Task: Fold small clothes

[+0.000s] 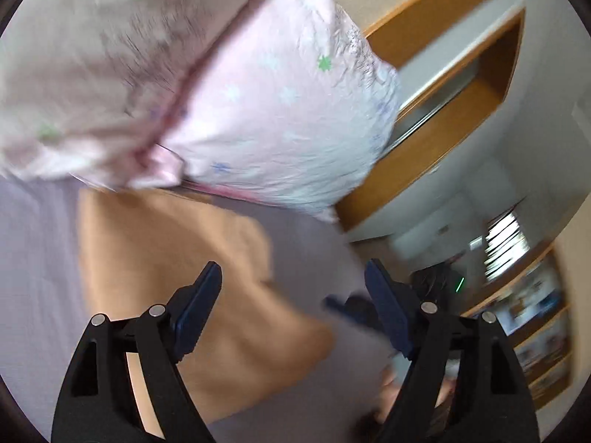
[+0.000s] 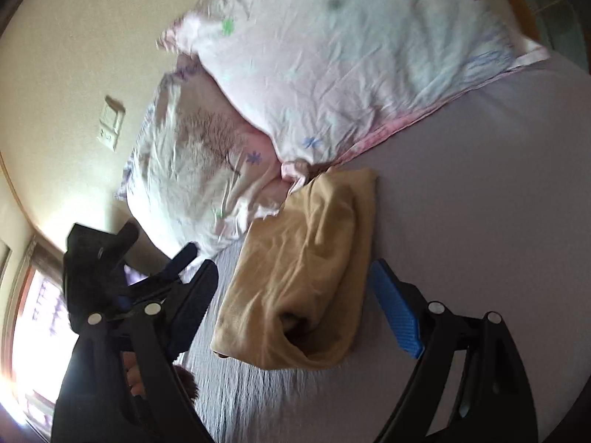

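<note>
Tan cloth, soft and limp, is lying on the pale lilac bedsheet [image 2: 480,192] as a rough folded bundle: this garment [image 2: 306,265] is sitting just below the two flowered pillows [image 2: 332,59], its far end touching or tucked against the pillow edge, and its near end showing a rolled, open fold with a dark hollow inside. It is looking light and floppy, likely a thin knit that will sag and slide out of shape if lifted by one corner, so it will probably handle best when pinched at two spread points along one edge, through all the layers, rather than grabbed in the middle. Nothing about it is fragile, but the loose layers could slip apart. In the right wrist view the right gripper [image 2: 295,288] is hovering over the near half of the garment with its blue-padded fingers [image 2: 395,313] spread wide on either side of the bundle, holding nothing. The left gripper [image 1: 293,302] is also standing open, empty, with the cloth [image 1: 177,258] spreading beneath and ahead of it; that view is blurred, so whether its tips are touching the fabric cannot be told. Both tools are tilting steeply against the bed, the room's wooden door frame [image 1: 436,170] running slantwise. In the right view the other tool is showing as a dark shape at the lower left.
</note>
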{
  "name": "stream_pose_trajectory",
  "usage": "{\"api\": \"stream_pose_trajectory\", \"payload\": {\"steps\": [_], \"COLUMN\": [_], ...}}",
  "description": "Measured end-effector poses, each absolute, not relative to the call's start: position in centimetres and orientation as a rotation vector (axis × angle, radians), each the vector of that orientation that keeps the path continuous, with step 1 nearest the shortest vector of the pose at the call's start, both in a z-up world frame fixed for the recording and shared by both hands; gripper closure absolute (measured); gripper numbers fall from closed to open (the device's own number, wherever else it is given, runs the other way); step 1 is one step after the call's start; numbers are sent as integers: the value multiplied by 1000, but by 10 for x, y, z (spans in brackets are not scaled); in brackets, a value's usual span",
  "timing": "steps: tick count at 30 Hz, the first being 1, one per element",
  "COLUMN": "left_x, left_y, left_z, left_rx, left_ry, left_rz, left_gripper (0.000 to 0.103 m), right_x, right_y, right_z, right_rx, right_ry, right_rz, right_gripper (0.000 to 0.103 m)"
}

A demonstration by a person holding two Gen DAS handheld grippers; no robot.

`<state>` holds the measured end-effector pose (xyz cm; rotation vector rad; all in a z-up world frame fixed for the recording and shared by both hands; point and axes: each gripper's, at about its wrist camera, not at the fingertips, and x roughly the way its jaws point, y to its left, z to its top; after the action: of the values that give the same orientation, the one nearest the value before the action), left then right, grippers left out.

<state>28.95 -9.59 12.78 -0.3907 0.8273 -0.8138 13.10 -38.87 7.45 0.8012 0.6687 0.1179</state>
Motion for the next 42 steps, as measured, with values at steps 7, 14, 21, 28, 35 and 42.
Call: {"api": "stream_pose_trajectory", "payload": {"steps": [7,14,21,28,35,42], "left_x": [252,245,239,247,247,326], "left_y": [-101,-130,-74,-87,-63,-31], "left_z": [84,26,76,53,61,26], "left_rx": [-40,87,-99,-24,-121,-394], "left_ry": [795,952,848,927,909,1127], "left_rz": [-771,-711,-815,-754,-735,-632], "left_gripper": [23,38,40,40,38,37], "right_x": [223,237,161,150,123,178], "right_y": [-388,-400,-338,-304,-327,-392], "right_z": [53,27,107,51,52,19], "right_rx": [718,705,498,454,596,815], "right_ry": [874,900,652,829,744,861], "right_rz": [39,-86,117,87,109,72], "right_gripper": [38,93,58,60,30,15]}}
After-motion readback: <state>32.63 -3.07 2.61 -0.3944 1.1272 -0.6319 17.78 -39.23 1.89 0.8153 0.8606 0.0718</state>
